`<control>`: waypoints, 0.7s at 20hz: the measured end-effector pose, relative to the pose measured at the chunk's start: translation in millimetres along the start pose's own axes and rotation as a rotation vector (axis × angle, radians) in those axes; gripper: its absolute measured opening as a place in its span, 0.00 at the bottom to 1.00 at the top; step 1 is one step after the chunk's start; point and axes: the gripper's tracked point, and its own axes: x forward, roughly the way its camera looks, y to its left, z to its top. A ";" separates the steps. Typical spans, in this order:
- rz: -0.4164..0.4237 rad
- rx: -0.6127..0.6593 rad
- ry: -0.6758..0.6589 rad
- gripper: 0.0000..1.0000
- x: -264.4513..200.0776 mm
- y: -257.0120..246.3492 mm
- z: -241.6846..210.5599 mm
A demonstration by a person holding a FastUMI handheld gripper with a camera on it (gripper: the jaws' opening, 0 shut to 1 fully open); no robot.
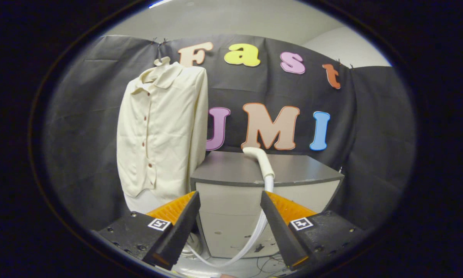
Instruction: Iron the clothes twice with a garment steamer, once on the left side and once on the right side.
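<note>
Cream button-up shirt hangs on a hanger against the black booth wall, left of and beyond the claw. White steamer head lies on the grey counter just ahead, hose trailing down between the fingers. Claw spread wide, holding nothing.
</note>
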 end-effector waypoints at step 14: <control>-0.045 0.014 0.065 0.96 177.1 -80.5 -0.5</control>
